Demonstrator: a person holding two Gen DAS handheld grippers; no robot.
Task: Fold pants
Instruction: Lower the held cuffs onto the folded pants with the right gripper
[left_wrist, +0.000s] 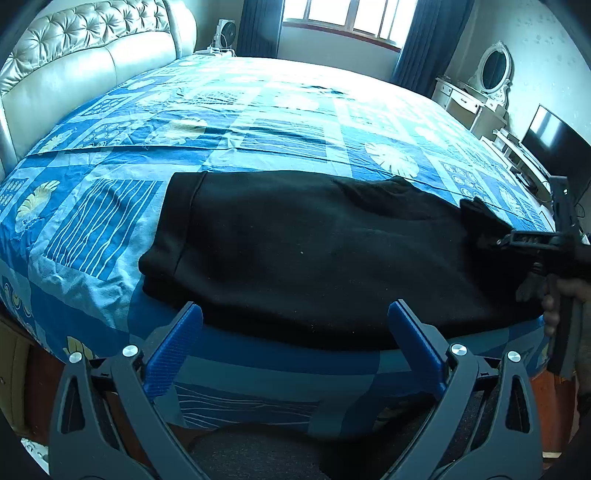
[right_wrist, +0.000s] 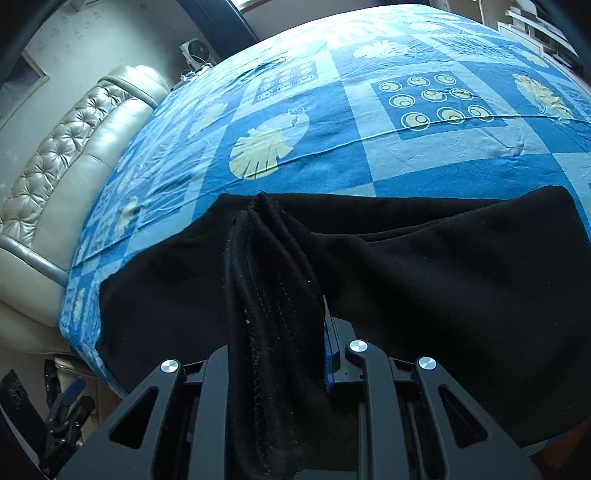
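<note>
Indoors, black pants (left_wrist: 314, 251) lie across a blue patterned bed (left_wrist: 258, 122)

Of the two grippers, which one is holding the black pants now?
The right gripper: its jaws are shut on a bunched fold of the black pants. The left gripper is open, with only the bed's edge between its blue fingers.

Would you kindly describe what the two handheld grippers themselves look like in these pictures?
Both match: dark grey-black plastic linkage arms with triangular cut-outs and round silver bolt heads at the pivots. The left gripper carries two bright blue, ribbed finger pads. On the right gripper only one blue pad's edge shows. No cables or markings are visible.
</note>
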